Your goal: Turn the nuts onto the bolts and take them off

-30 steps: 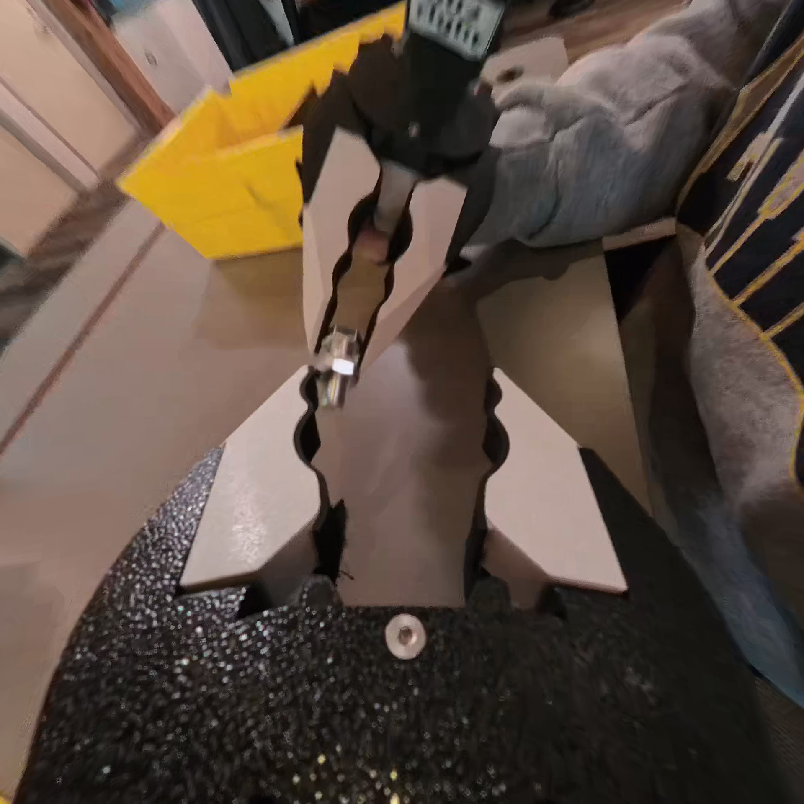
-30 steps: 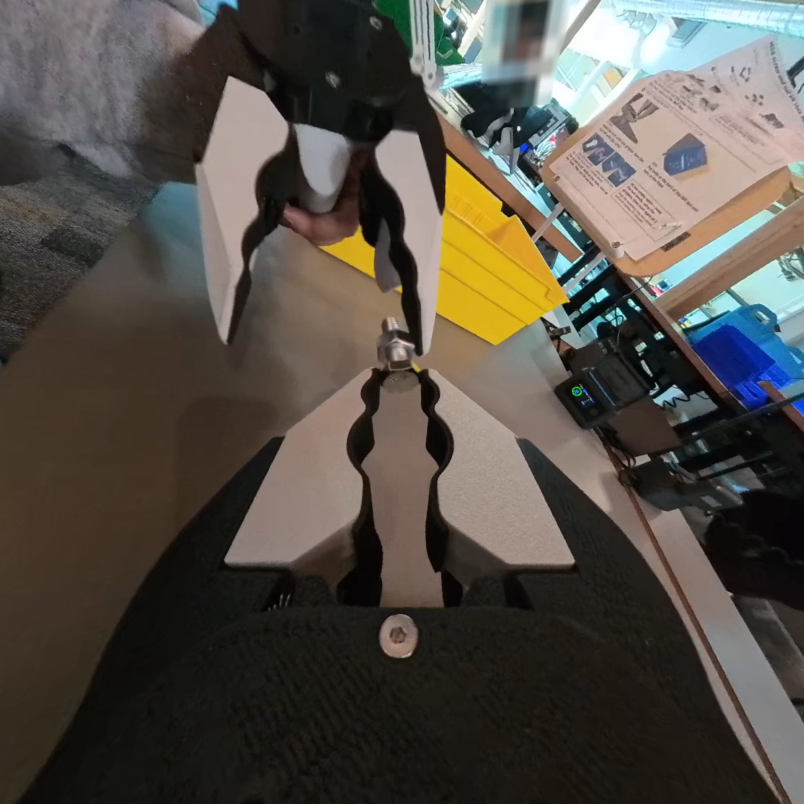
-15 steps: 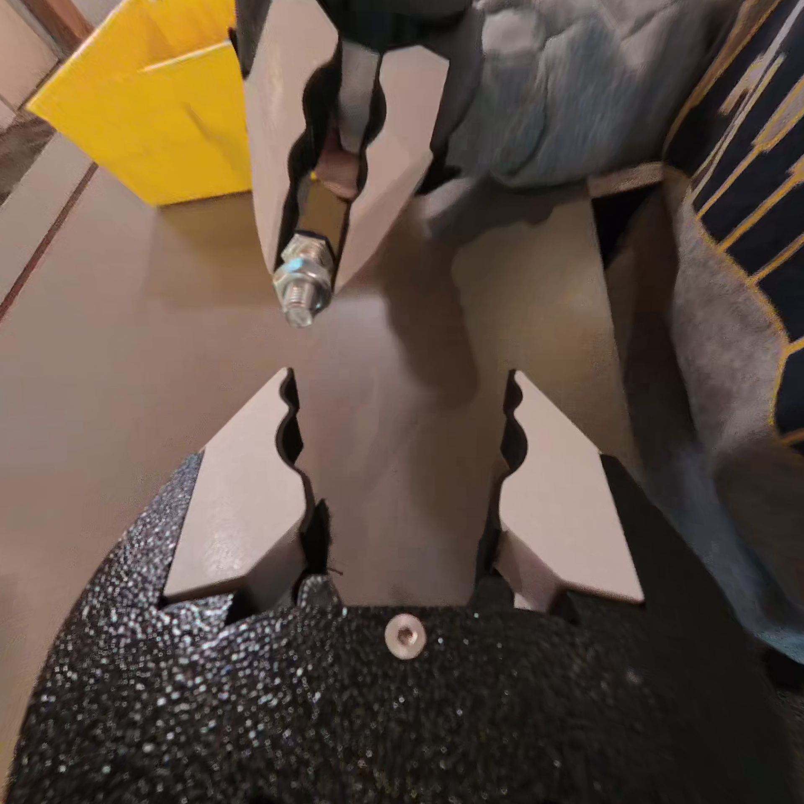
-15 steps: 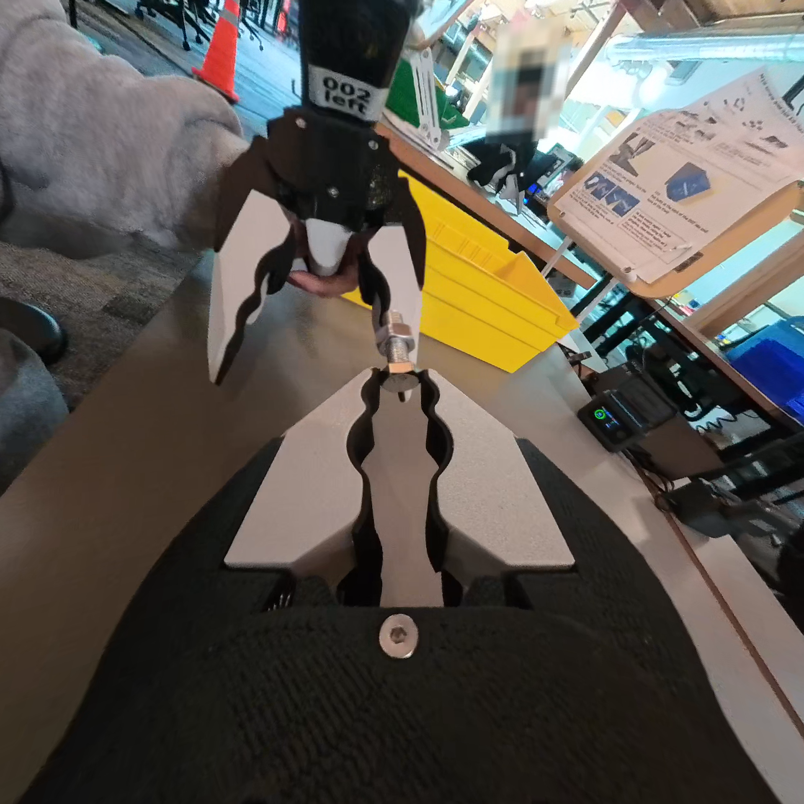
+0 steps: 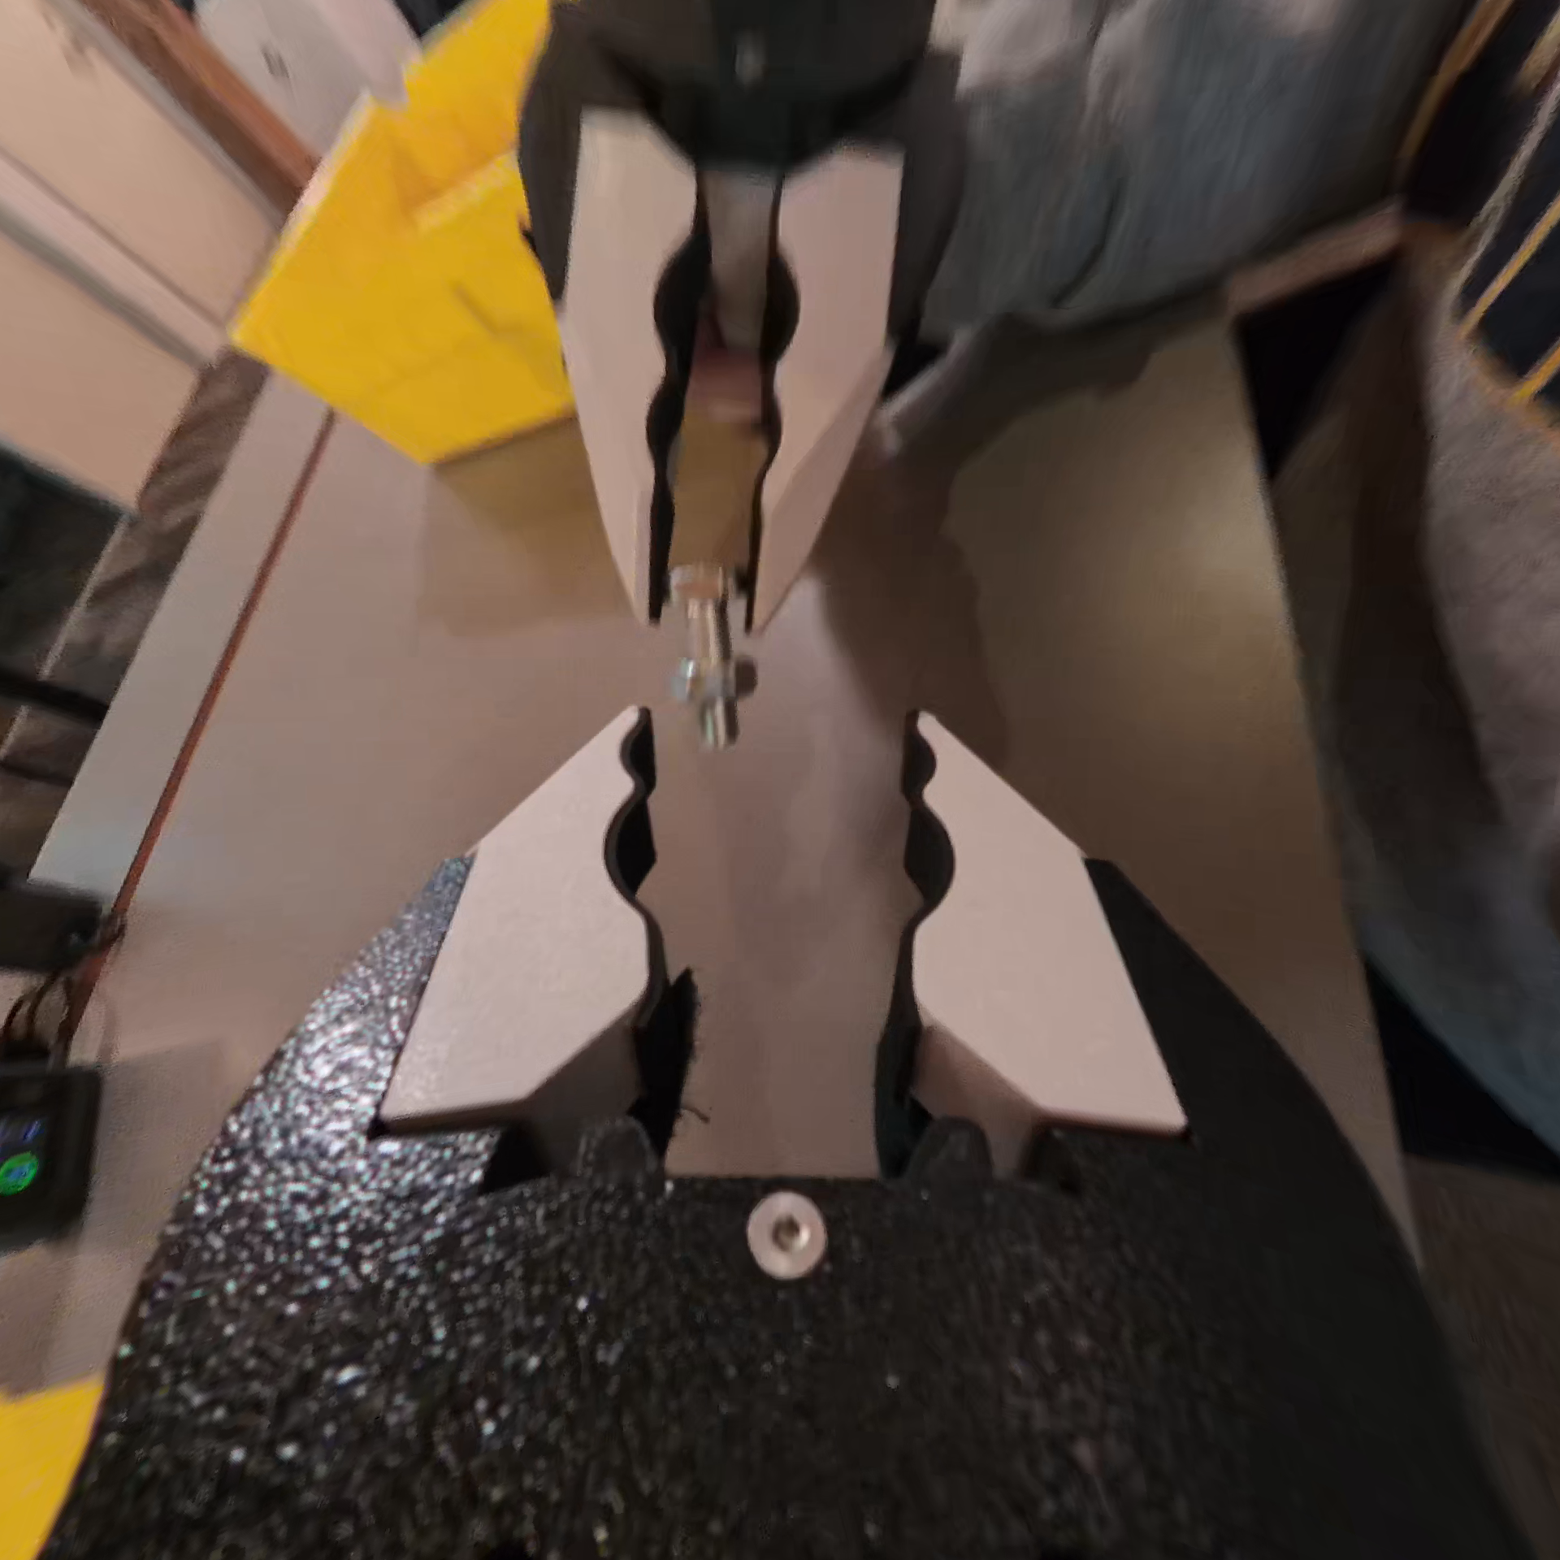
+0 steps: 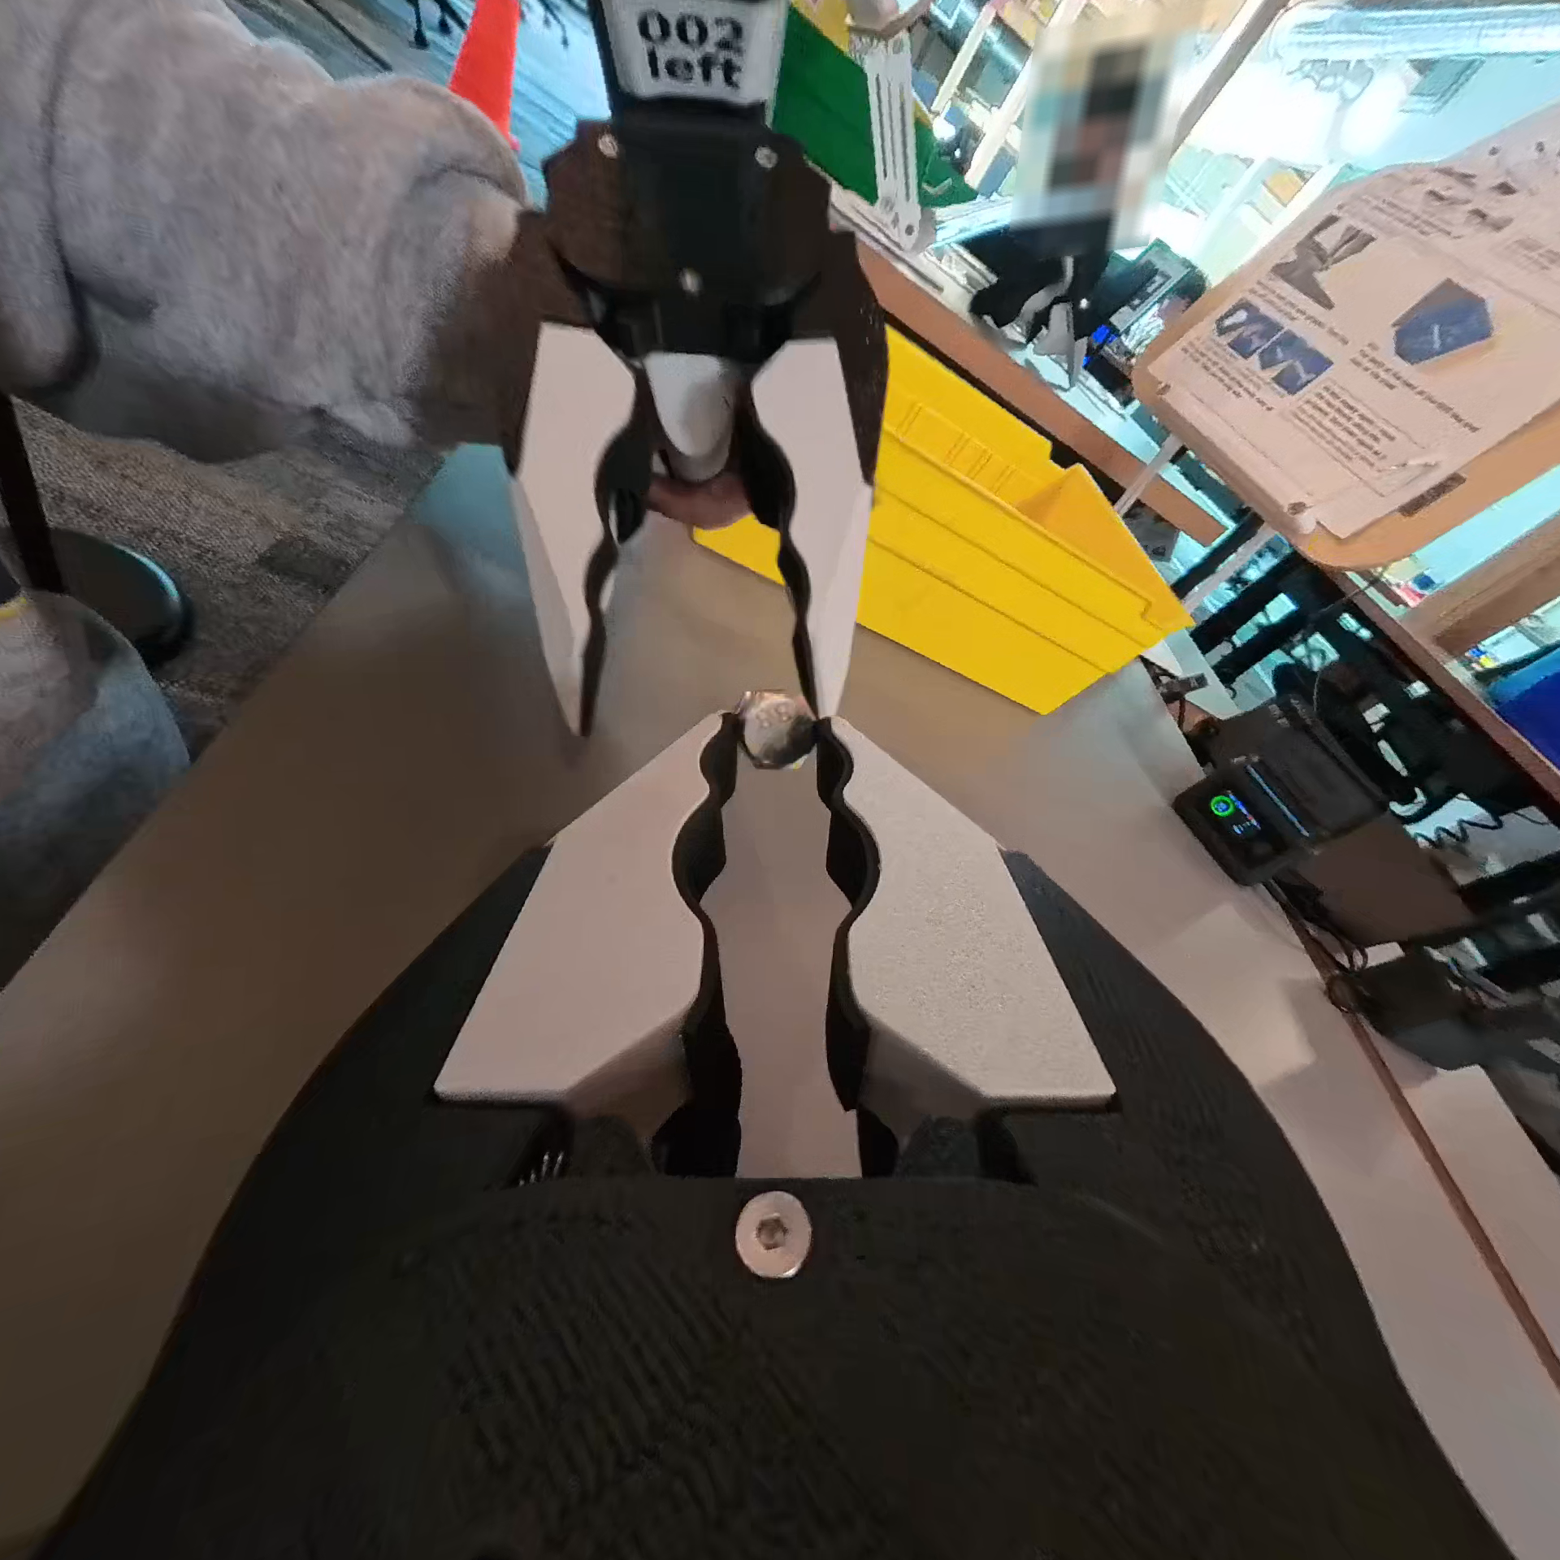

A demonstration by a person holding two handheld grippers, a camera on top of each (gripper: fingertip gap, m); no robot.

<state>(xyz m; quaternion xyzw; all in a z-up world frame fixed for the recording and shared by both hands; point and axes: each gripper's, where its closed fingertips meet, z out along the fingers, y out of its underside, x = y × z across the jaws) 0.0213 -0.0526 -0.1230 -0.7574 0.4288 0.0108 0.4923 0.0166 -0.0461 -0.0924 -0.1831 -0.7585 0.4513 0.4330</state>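
My right gripper [image 6: 778,724] is shut on the hex head of a silver bolt [image 6: 772,733], which I see end-on there. In the left wrist view the right gripper [image 5: 701,620] comes in from the top, and the bolt [image 5: 707,641] points out of its tips toward me. A nut [image 5: 711,678] sits partway along the thread. My left gripper [image 5: 778,717] is open and empty. The bolt's free end hangs just ahead of its tips, nearer the left finger. In the right wrist view the left gripper [image 6: 702,717] faces me, with one fingertip [image 6: 831,692] close beside the bolt head.
A yellow bin [image 6: 971,582] stands on the beige table [image 6: 354,802] behind the grippers; it also shows in the left wrist view [image 5: 397,278]. A small black device with a green light [image 6: 1241,823] sits at the table's right edge. A grey sleeve [image 6: 211,228] is at the left. Only a small space, under 4 cm, lies between the two pairs of fingers.
The bolt has swung from upright to pointing straight at the left gripper. The two grippers have lined up tip to tip. The left gripper stays open.
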